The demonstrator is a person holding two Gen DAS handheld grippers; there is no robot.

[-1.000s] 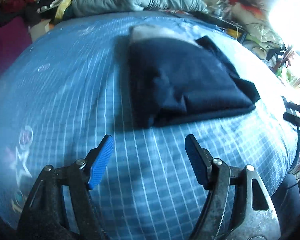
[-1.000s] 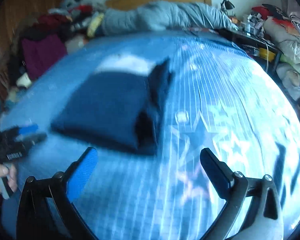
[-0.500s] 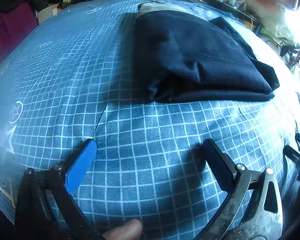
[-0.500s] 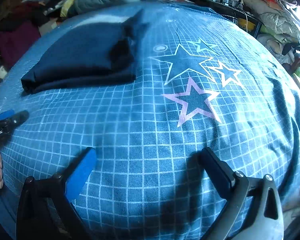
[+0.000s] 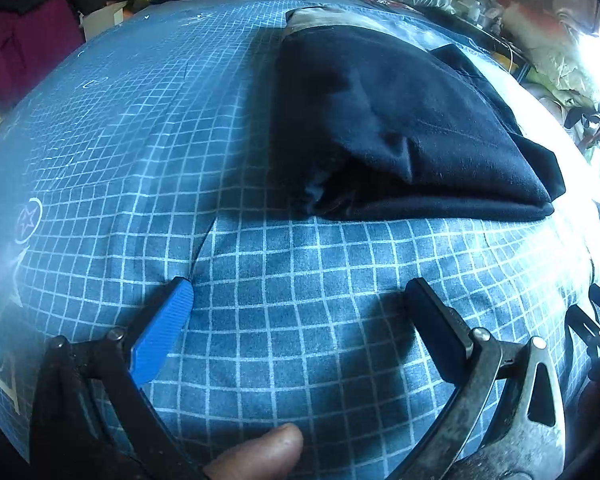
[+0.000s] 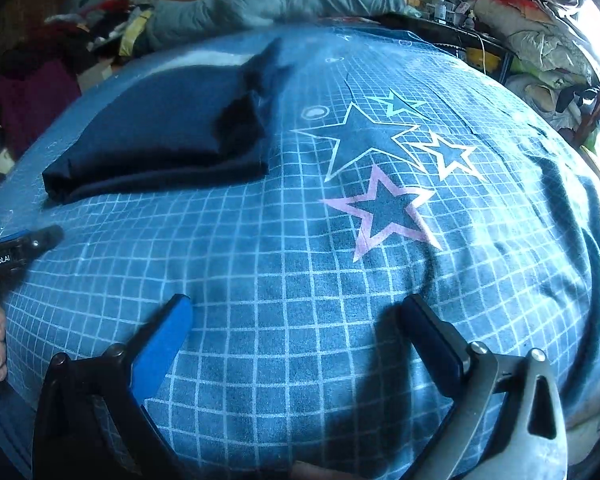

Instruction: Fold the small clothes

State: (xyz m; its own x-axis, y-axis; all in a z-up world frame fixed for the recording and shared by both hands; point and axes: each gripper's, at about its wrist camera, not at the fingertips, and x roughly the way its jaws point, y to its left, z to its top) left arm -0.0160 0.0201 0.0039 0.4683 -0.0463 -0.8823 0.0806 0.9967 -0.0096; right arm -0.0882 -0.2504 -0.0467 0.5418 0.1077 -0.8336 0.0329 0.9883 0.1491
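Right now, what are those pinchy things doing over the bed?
A person is folding small clothes with a pincher tool in each hand. The dark navy garment lies folded on the blue checked bedspread. The left gripper has just been opening its jaws, and nothing is between them. The right gripper is open and empty too. Both hang over bare bedspread in front of the garment, not touching it.

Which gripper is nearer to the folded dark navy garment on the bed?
Left. The left gripper sits just below the garment's near folded edge, jaws open and empty. The right gripper is farther off, with the garment up to its left across the checked bedsheet.
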